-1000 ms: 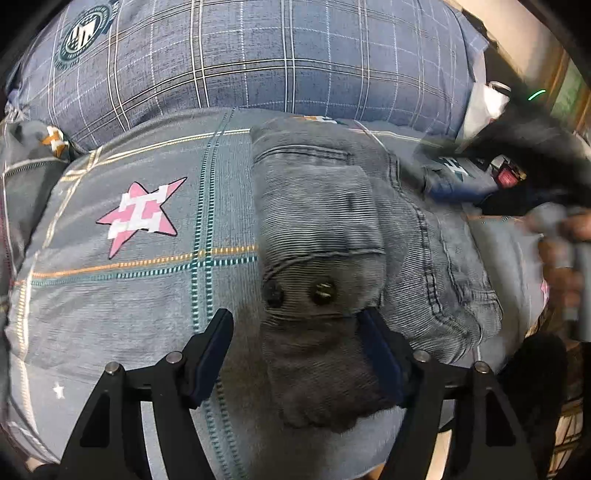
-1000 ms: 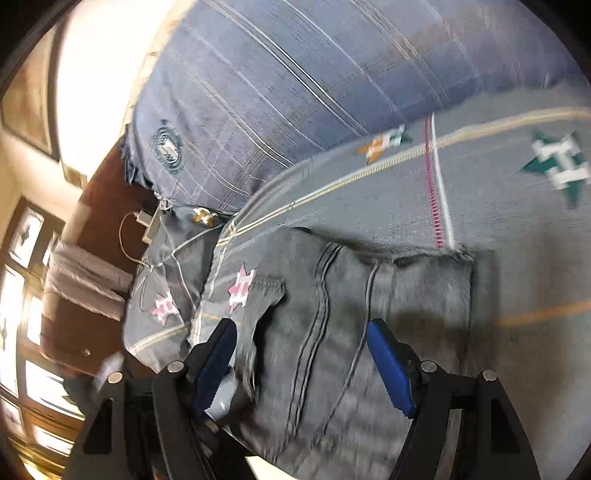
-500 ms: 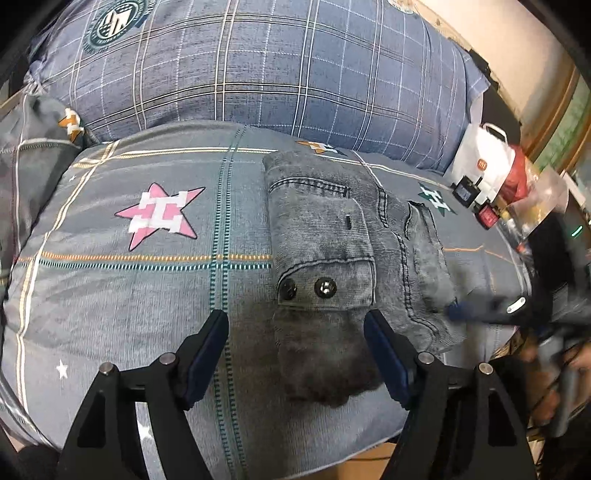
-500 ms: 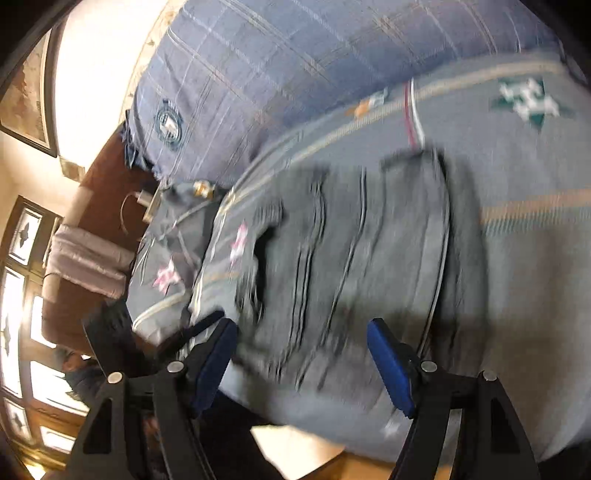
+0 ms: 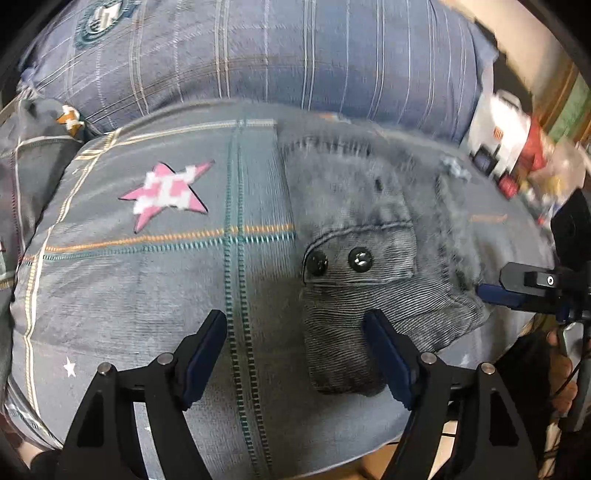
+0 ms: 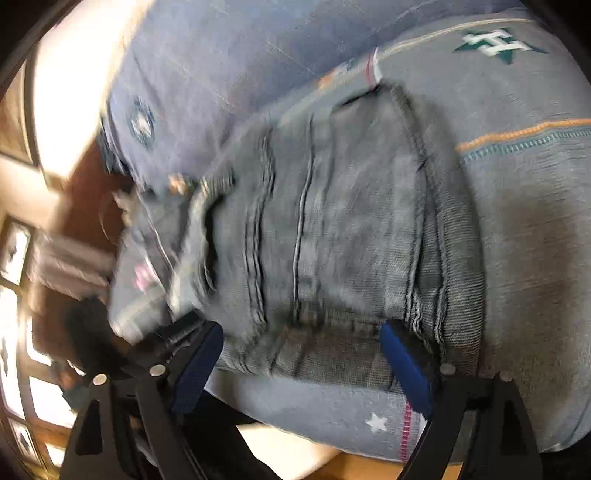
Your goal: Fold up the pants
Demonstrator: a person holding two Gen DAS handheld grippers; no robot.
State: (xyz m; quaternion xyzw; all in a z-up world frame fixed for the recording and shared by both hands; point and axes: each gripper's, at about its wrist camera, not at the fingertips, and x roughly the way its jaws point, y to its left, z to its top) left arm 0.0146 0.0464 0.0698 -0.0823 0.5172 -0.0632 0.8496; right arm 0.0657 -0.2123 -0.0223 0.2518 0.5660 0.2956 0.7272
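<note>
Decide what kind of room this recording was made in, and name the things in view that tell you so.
Most likely a bedroom: the grey pants lie on a bed's star-patterned cover, a large plaid pillow sits behind them, and a cluttered bedside surface stands alongside.

No wording can be read; the round crest on the plaid pillow is blurred.

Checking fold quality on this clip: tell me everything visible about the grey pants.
The grey pants are washed corduroy-like fabric, folded into a compact bundle lying flat on the patterned bedspread near its front edge, below the plaid pillow. A flap with two dark snaps faces up; seams and a frayed hem show in the right wrist view. The left gripper and right gripper stand open at its edges; neither clamps it.
</note>
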